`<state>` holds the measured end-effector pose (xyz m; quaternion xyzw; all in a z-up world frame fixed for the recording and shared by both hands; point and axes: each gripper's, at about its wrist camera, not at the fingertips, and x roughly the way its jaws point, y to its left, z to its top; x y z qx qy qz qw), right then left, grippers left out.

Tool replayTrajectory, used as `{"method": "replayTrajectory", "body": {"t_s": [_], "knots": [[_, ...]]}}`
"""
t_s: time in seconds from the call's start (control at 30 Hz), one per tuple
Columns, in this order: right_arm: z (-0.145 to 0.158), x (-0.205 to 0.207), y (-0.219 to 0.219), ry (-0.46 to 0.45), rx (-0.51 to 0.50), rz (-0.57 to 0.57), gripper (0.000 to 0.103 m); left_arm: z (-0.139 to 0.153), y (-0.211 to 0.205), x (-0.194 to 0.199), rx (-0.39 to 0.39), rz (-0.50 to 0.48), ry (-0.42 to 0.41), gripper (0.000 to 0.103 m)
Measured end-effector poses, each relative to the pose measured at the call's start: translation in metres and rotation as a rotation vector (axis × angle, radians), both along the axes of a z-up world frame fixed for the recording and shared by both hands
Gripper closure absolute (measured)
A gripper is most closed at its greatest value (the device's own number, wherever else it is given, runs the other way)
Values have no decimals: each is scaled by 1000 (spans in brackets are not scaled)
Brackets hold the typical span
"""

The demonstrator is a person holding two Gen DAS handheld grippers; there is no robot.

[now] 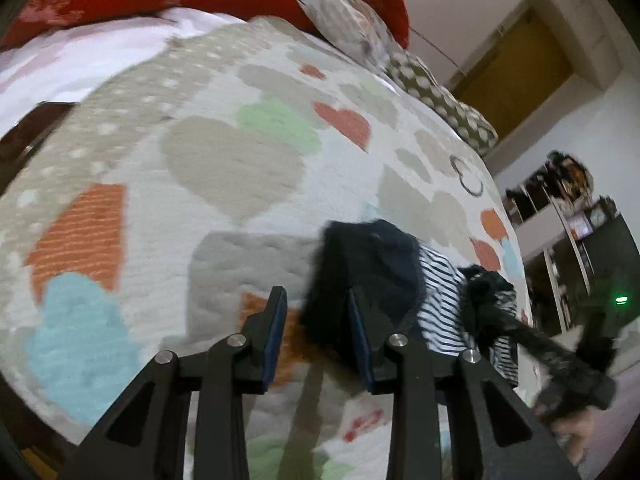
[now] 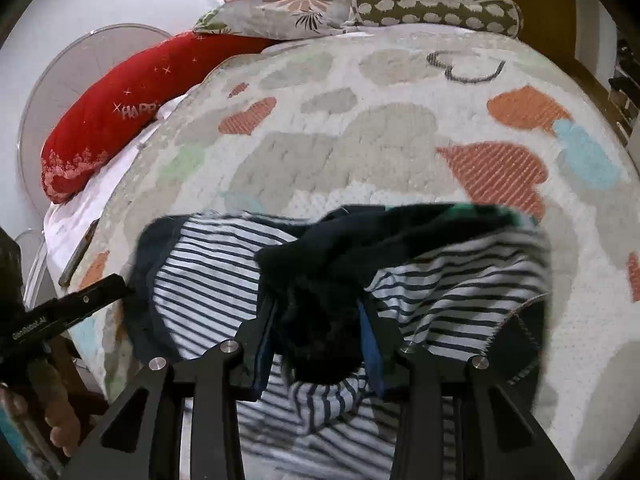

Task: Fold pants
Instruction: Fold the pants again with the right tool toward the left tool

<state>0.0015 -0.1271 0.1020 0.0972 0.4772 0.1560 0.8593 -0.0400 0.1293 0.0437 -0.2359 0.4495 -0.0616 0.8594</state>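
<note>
The pants (image 2: pixel 208 276), white with navy stripes and dark navy parts, lie crumpled on the heart-patterned blanket (image 2: pixel 360 152). My right gripper (image 2: pixel 316 308) is shut on a bunched dark fold of them, which fills the gap between its blue pads. In the left wrist view the pants (image 1: pixel 440 292) lie to the right, their dark corner reaching my left gripper (image 1: pixel 315 295). Its jaws stand apart, with the dark edge by the right finger (image 1: pixel 360 340) and blanket showing between the pads. The left gripper's body (image 2: pixel 80 304) shows at the left edge of the right wrist view, held by a hand (image 2: pixel 60 420).
Red pillows (image 2: pixel 120 112), a floral pillow (image 2: pixel 292 8) and a dotted pillow (image 2: pixel 440 10) line the far side of the bed. A round white fan (image 2: pixel 60 80) stands to the left. Shelves (image 1: pixel 560 208) and a wooden door (image 1: pixel 520 64) are beyond the bed's right edge.
</note>
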Motion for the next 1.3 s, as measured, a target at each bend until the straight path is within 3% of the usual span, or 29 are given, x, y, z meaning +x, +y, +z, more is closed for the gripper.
{"method": "replayTrajectory", "body": {"t_s": [0.13, 0.33, 0.47, 0.53, 0.6, 0.67, 0.73, 0.8, 0.87, 0.97, 1.03, 1.13, 1.2, 1.23, 1.27, 1.3], "knots": [[37, -9, 17, -49, 32, 47, 61, -9, 22, -17, -45, 48, 3, 72], [40, 11, 97, 42, 25, 197, 46, -15, 31, -42, -57, 41, -3, 68], [17, 38, 159, 146, -79, 227, 42, -17, 34, -48, -70, 36, -14, 57], [7, 47, 178, 185, -132, 218, 36, -18, 35, -50, -86, 32, -23, 53], [-4, 52, 195, 219, -209, 213, 22, -18, 34, -51, -106, 20, -37, 49], [-16, 57, 210, 238, -313, 217, 20, -18, 32, -54, -118, 6, -46, 45], [-20, 57, 217, 236, -380, 243, 23, -17, 29, -55, -123, -6, -54, 45], [-18, 55, 214, 215, -433, 236, 56, -15, 26, -55, -116, -9, -68, 45], [-11, 56, 201, 217, -381, 225, 68, -12, 20, -53, -108, -19, -84, 45], [1, 55, 177, 222, -264, 208, 71, -9, 1, -48, -73, -65, -96, 42], [8, 53, 168, 226, -206, 210, 71, -9, -15, -43, -91, -110, -99, 35], [23, 50, 154, 224, -122, 207, 71, -4, -40, -33, -66, -155, -116, 35], [35, 45, 142, 207, -72, 202, 71, 3, -56, -26, -41, -190, -129, 62], [40, 45, 138, 200, -54, 199, 71, 6, -65, -21, -28, -217, -122, 87], [46, 42, 128, 189, -22, 192, 71, 10, -74, -16, -16, -239, -113, 96], [50, 43, 121, 185, 1, 187, 71, 14, -82, -14, -15, -250, -119, 96]]}}
